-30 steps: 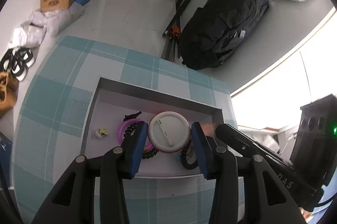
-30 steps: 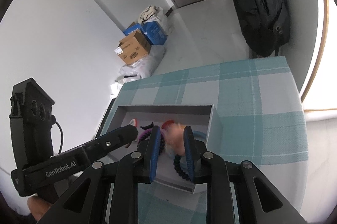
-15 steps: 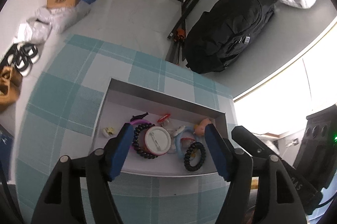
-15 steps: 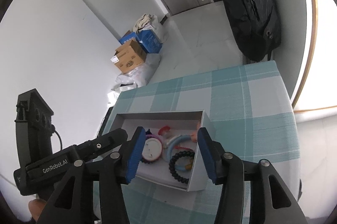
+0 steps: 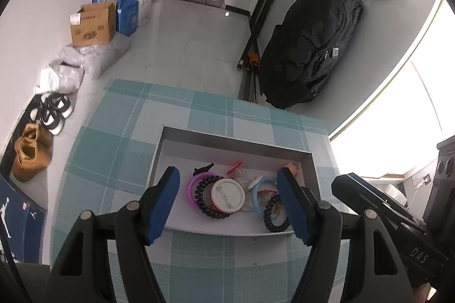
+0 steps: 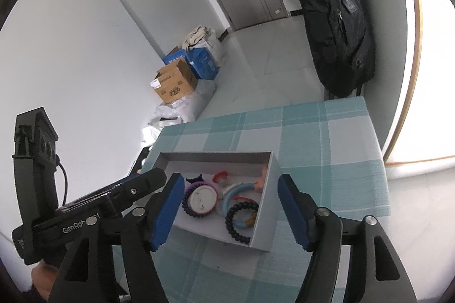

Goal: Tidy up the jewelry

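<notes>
- The jewelry lies heaped in the open grey box (image 5: 167,149) on the checked teal tablecloth (image 5: 113,132): a round white pin badge (image 5: 227,195) face-down inside a black spiral band (image 5: 203,196), a purple ring (image 5: 191,185) beside it, a light-blue bangle (image 5: 257,196) and a second black spiral band (image 5: 274,219) toward the right.
- A second ago the left gripper (image 5: 229,203) was closed around the badge and the right gripper (image 6: 227,206) was pinched narrow over the pieces; now both stand wide apart and hold nothing.
- Both have also pulled back and up, so the box sits framed between the blue pads (image 5: 163,200) rather than under them.
- The badge has shifted left, onto the spiral band.
- I judge this a release: the pieces are in the box, and the task looks near done or between picks.
- No loose jewelry shows on the cloth.
- Beyond the table: a black backpack (image 5: 310,44), cardboard boxes (image 5: 92,27), shoes (image 5: 51,111).
</notes>
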